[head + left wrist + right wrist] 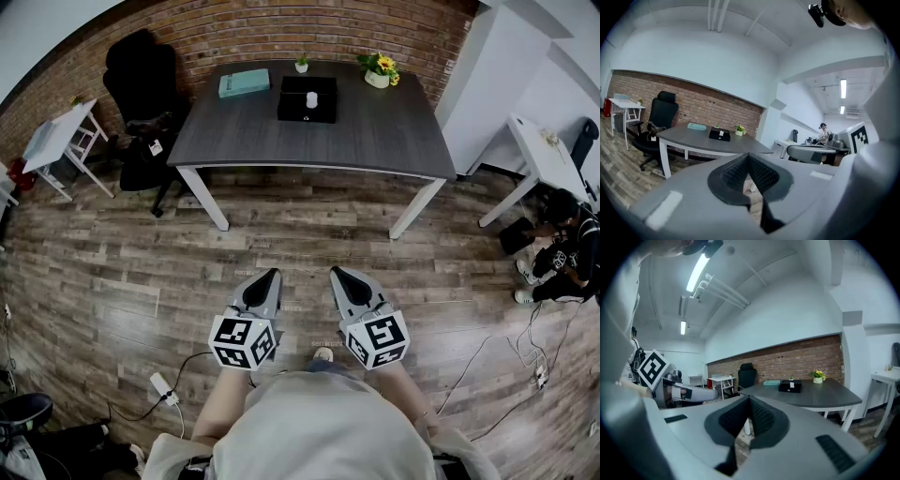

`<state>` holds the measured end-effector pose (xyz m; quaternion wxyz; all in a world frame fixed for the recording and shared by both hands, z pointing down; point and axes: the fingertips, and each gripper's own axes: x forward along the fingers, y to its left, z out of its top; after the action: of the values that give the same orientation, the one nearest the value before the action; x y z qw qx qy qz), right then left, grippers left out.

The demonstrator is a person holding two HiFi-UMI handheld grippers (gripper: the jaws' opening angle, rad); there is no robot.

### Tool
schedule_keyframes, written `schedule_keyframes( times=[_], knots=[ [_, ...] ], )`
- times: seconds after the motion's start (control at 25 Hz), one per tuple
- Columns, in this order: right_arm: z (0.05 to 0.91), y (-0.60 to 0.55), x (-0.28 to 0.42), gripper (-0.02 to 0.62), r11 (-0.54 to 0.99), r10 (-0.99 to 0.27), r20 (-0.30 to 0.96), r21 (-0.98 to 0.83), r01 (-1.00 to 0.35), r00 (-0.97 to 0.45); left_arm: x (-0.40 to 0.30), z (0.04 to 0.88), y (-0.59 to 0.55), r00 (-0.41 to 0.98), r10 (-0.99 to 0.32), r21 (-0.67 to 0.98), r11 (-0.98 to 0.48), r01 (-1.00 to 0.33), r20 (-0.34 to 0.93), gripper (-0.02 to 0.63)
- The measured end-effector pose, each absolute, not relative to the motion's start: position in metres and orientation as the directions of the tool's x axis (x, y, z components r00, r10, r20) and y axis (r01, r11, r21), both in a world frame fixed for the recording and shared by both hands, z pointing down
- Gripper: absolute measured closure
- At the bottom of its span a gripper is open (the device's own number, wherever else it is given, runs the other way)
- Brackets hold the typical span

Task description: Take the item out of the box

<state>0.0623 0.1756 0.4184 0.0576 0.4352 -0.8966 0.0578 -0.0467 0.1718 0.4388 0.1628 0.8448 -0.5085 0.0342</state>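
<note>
- Standing well back from the table (375, 131), I hold my left claw (266, 278) and right claw (340, 276) pinched together, both empty.
- The black box (292, 105) sits there, white item (311, 98) showing in it; the whole task remains, I judge.

Black box (292, 105), dark grey table (375, 131), teal book (244, 83), red brick wall (281, 33), yellow flowers (382, 66)
</note>
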Motion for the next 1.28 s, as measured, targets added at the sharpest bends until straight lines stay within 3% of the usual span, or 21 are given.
schedule_keyframes(
  times=[0.48,0.96,1.04,1.28],
  knots=[
    [0.424,0.258,0.011,0.594,0.583,-0.799,0.149,-0.047,-0.811,-0.583,-0.11,0.455,0.258,0.461,-0.856,0.263,-0.402,-0.877,0.233,0.595],
    [0.418,0.272,-0.006,0.591,0.542,-0.829,0.146,-0.023,-0.84,-0.54,-0.134,0.446,0.274,0.493,-0.849,0.271,-0.437,-0.858,0.192,0.582],
    [0.42,0.273,-0.008,0.529,0.541,-0.829,0.148,-0.037,-0.84,-0.54,-0.136,0.448,0.274,0.5,-0.845,0.276,-0.442,-0.853,0.192,0.512],
    [0.43,0.255,-0.006,0.394,0.557,-0.812,0.166,-0.064,-0.828,-0.559,-0.13,0.457,0.255,0.512,-0.836,0.282,-0.452,-0.846,0.196,0.441]
  ],
)
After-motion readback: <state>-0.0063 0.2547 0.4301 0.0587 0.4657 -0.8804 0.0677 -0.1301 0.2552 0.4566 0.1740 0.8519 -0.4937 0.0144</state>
